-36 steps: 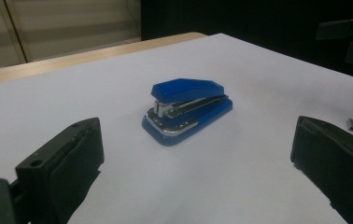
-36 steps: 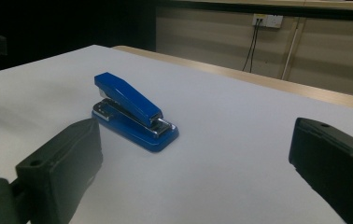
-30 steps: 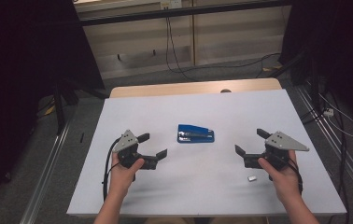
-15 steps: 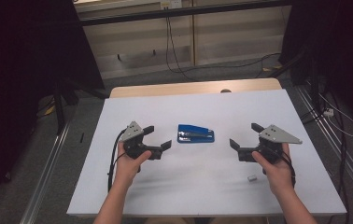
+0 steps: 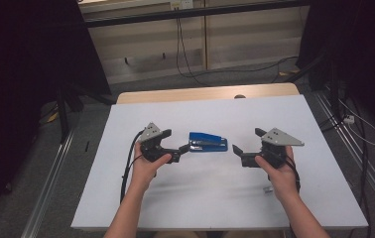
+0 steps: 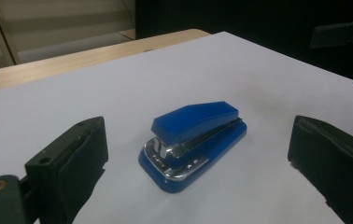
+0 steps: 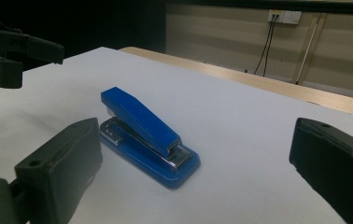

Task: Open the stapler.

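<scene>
**Two claws flank a blue stapler**

Now the blue stapler (image 5: 208, 142) lies flat on the white worktop (image 5: 225, 208), roughly at its middle, with its long side running across the high view. Its lid is down over the chrome mechanism (seen close in both gripper views).

The left claw (image 5: 175, 144) sits just beside the stapler's left end, jaws spread wide, the nearer jaw tip almost at the stapler's edge; whether it touches cannot be told from above. In the left gripper view the stapler (image 6: 193, 142) lies between the two black jaws and apart from both.

The right claw (image 5: 247, 144) is also spread wide, near the stapler's right end but with a strip of bare worktop between them. In the right gripper view the stapler (image 7: 149, 135) lies between its jaws, closer to the one at the view's left, touching neither.

A small metal piece (image 5: 266, 189) lies on the worktop beside the person's right hand (image 5: 277, 171).
</scene>
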